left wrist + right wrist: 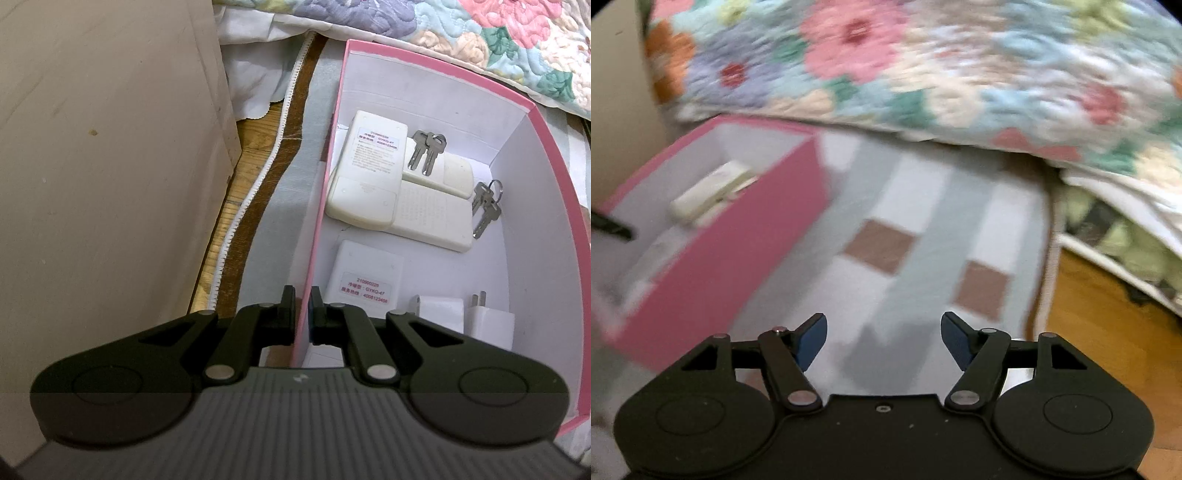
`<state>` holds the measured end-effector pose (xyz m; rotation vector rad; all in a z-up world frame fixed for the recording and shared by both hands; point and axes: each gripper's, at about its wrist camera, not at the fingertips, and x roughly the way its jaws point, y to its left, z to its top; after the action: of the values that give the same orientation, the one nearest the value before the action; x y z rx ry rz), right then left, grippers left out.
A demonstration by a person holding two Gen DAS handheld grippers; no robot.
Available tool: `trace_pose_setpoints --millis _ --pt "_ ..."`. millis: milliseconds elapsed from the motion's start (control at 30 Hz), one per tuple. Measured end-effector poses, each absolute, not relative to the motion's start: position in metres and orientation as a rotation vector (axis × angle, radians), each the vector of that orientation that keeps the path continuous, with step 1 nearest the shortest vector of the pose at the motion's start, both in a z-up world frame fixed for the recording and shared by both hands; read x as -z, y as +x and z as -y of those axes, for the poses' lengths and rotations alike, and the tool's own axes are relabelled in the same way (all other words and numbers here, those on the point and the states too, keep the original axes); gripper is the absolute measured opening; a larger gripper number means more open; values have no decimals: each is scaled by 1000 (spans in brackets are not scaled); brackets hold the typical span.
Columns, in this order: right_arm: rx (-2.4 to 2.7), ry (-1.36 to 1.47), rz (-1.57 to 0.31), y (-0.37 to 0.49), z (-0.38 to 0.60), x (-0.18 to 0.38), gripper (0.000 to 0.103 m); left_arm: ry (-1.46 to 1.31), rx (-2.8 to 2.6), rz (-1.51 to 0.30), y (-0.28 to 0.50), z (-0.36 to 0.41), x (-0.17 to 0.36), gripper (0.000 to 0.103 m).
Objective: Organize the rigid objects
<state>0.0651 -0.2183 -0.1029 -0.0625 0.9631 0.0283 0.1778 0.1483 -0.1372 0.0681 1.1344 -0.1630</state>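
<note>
Left gripper (303, 314) fingers clench the pink box (554, 155) wall at lower centre; right gripper (882, 341), released and empty, has that box at its left.

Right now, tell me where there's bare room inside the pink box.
Inside the pink box, bare floor runs along the right wall, from the lower keys to the plug adapters. The far half is crowded with remotes. The left hand-held gripper pinches the left wall.

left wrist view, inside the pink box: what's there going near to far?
White plug adapters → labelled white remote → long cream remote → keys at the far end.
</note>
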Motion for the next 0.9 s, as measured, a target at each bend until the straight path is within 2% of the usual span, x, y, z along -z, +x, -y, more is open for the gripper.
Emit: trace_pose_setpoints --millis 233,433,467,600,667,700,900 --pt "93 -54 -999 75 262 129 73 60 166 -1130 178 -149 137 6" --pt "115 -169 -1126 88 276 171 73 60 169 -1130 177 -150 137 6" --pt "94 -176 -1143 90 281 177 76 59 169 -1131 178 -150 137 6" --pt "93 -93 -1164 101 308 174 75 58 169 -1136 178 -150 137 6" --pt "54 -30 -1181 103 317 172 61 58 169 -1133 177 -150 136 6" --pt "37 14 -1190 103 319 172 48 56 168 -1132 177 -150 136 6" --pt "40 59 -1165 92 310 164 47 53 167 -1134 178 -150 136 6"
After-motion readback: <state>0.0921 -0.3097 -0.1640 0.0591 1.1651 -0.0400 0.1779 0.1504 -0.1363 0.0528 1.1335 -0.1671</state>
